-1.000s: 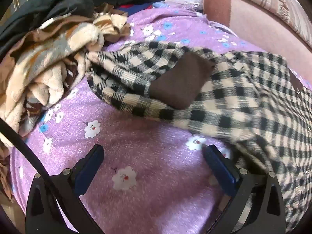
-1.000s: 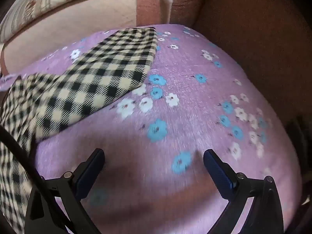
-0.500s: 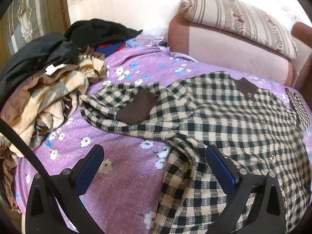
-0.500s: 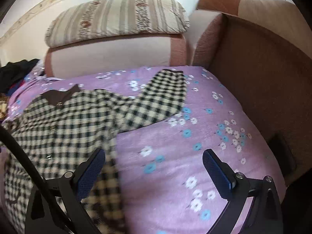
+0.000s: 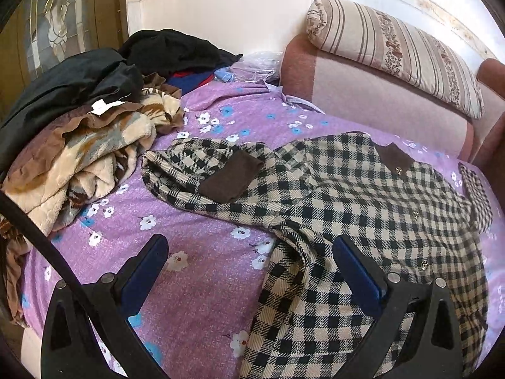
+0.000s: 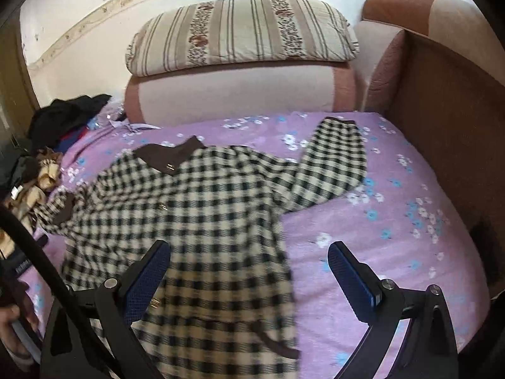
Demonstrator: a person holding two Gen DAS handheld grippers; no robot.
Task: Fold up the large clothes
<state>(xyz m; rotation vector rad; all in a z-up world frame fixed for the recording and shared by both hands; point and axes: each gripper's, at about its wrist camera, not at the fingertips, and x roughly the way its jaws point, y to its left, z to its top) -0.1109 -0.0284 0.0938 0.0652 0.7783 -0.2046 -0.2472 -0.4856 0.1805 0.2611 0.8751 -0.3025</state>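
A black-and-cream checked coat with a brown collar lies spread face up on the purple flowered sheet. Its left sleeve with a brown cuff bends toward the clothes pile; the other sleeve stretches toward the sofa arm. My left gripper hangs open above the coat's lower left side, holding nothing. My right gripper is open above the coat's lower right edge, also holding nothing.
A heap of blankets and dark clothes fills the left end. A striped pillow rests on the sofa back, and a brown sofa arm walls the right side. A hand shows at the lower left of the right wrist view.
Both grippers have pulled back and up from close to the sheet, so the whole coat and the sofa back now show. Both stay open and hold nothing.
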